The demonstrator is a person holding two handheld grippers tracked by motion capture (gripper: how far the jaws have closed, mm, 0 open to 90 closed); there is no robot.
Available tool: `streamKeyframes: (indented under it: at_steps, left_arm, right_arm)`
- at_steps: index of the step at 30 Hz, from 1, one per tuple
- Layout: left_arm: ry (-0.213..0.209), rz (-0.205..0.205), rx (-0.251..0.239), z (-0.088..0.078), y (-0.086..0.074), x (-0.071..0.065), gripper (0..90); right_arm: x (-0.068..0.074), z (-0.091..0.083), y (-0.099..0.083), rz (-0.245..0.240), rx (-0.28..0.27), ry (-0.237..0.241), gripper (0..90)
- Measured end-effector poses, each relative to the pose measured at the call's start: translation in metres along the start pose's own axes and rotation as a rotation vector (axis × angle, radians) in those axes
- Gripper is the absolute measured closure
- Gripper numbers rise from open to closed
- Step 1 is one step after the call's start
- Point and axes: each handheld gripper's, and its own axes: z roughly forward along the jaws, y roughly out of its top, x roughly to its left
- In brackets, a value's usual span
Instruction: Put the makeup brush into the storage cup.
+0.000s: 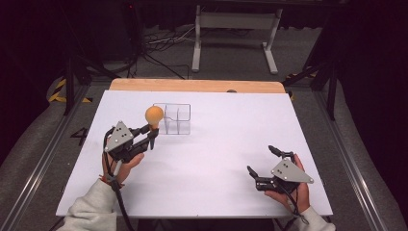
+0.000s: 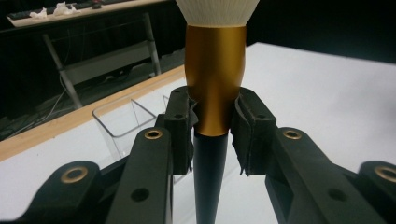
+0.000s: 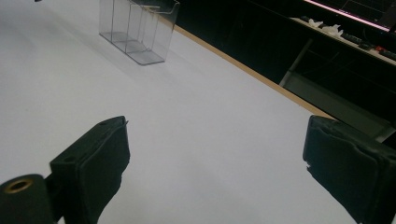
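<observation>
My left gripper is shut on a makeup brush, held upright above the white table. The brush has a gold ferrule, a black tapered handle and pale bristles at the top; in the high view its head looks like an orange ball. The jaws clamp it where the ferrule meets the handle. A clear plastic organiser with compartments stands just right of the brush, and it appears behind the left jaw as the organiser. My right gripper rests open near the front right of the table, nothing between its pads.
The white table top has a wooden strip along its far edge. The organiser sits far ahead in the right gripper view. Beyond the table stand a grey frame and floor cables.
</observation>
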Motion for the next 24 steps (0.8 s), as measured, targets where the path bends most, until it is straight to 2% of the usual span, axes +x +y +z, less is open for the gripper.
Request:
streamKeyframes:
  at_steps: [4, 7, 12, 18, 24]
  left_arm:
    - [-0.012, -0.036, -0.029, 0.005, 0.006, 0.005, 69.9]
    - [-0.024, -0.04, -0.037, 0.011, 0.01, 0.005, 69.9]
    - [-0.035, -0.045, -0.047, 0.023, 0.016, 0.005, 69.8]
    - [-0.055, -0.04, -0.076, 0.042, 0.031, 0.001, 69.9]
    - [-0.066, -0.032, -0.082, 0.057, 0.043, -0.001, 69.9]
  right_arm:
    - [0.0, -0.001, -0.003, 0.01, 0.009, -0.001, 8.0]
    - [-0.002, -0.004, -0.003, 0.02, 0.005, -0.007, 8.2]
    - [-0.006, -0.008, -0.005, 0.05, -0.005, -0.007, 8.2]
    - [-0.01, -0.015, -0.008, 0.086, -0.015, -0.023, 9.2]
    - [-0.011, -0.017, -0.009, 0.082, -0.016, -0.028, 8.9]
